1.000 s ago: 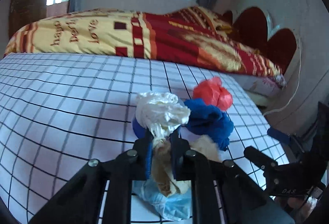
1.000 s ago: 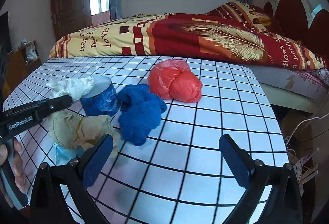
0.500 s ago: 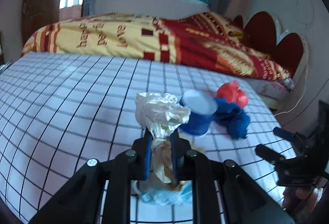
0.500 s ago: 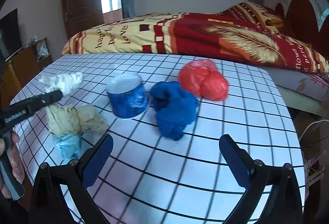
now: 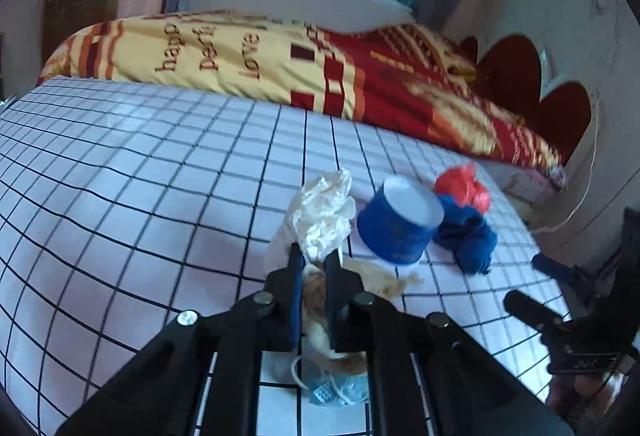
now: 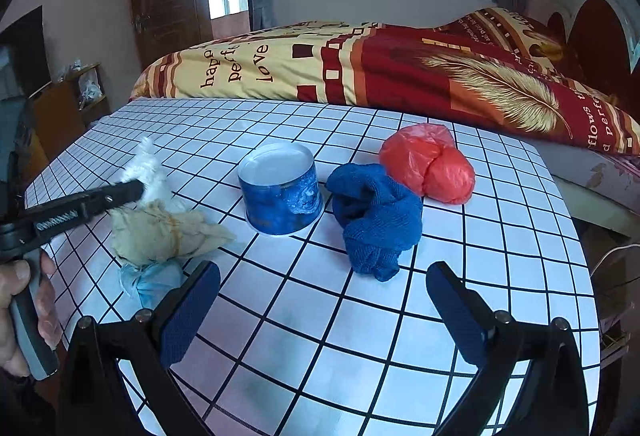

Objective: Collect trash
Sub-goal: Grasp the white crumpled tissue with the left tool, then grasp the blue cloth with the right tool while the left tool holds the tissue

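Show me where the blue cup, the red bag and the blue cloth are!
blue cup [image 6: 280, 204]: right wrist view, on its side wall.
red bag [image 6: 430, 164]: right wrist view, its crumpled middle.
blue cloth [image 6: 376, 220]: right wrist view, its bunched middle.

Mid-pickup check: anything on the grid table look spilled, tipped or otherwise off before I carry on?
Nothing spilled. The blue tub stands upside down, its base facing up, beside the crumpled blue cloth and red bag. The left gripper is shut on the white bag; the right gripper is open, holding nothing.
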`<state>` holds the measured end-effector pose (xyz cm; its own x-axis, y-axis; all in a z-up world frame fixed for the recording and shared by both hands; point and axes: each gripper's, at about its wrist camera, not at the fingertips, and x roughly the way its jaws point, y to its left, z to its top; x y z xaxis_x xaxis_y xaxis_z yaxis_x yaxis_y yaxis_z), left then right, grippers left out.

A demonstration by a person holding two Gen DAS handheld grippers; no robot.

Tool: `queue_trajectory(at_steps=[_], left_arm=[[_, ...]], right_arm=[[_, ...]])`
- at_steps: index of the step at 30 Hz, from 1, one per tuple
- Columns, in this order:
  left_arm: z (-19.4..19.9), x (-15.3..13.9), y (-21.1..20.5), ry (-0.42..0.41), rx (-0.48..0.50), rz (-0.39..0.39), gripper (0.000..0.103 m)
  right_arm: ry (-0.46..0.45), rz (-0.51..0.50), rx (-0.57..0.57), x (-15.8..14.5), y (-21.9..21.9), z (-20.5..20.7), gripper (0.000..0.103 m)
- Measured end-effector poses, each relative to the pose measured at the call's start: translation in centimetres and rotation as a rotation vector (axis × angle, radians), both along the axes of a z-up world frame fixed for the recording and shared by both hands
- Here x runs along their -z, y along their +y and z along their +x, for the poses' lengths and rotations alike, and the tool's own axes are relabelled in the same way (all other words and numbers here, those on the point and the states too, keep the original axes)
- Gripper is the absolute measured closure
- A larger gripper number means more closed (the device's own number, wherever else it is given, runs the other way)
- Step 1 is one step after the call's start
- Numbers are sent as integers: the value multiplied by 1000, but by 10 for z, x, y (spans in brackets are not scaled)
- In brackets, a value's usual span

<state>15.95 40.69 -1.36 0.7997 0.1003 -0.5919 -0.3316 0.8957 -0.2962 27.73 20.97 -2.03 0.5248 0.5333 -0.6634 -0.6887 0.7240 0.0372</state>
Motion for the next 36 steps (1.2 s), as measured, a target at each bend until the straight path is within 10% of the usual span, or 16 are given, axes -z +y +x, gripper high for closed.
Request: queue_trajectory(at_steps=[8, 13, 18, 20, 27, 36], left_arm=[[-6, 5, 21, 49, -70, 19, 90], [-3, 15, 27, 70, -73, -5, 43], [5, 23, 38, 91, -81, -10, 47], [4, 27, 45, 80, -68, -38, 79], [-18, 9, 58, -26, -147, -15, 79], [-19, 2, 20, 39, -130, 115, 79]], right_arm=[[6, -9, -2, 2, 4, 0, 0], [10, -12, 1, 6, 4, 0, 0], [14, -22, 14, 11, 4, 8, 0], [20, -24, 24, 12, 3, 16, 0], [88, -16, 71, 17, 7, 57, 2], [205, -33, 65, 37, 9, 82, 63]])
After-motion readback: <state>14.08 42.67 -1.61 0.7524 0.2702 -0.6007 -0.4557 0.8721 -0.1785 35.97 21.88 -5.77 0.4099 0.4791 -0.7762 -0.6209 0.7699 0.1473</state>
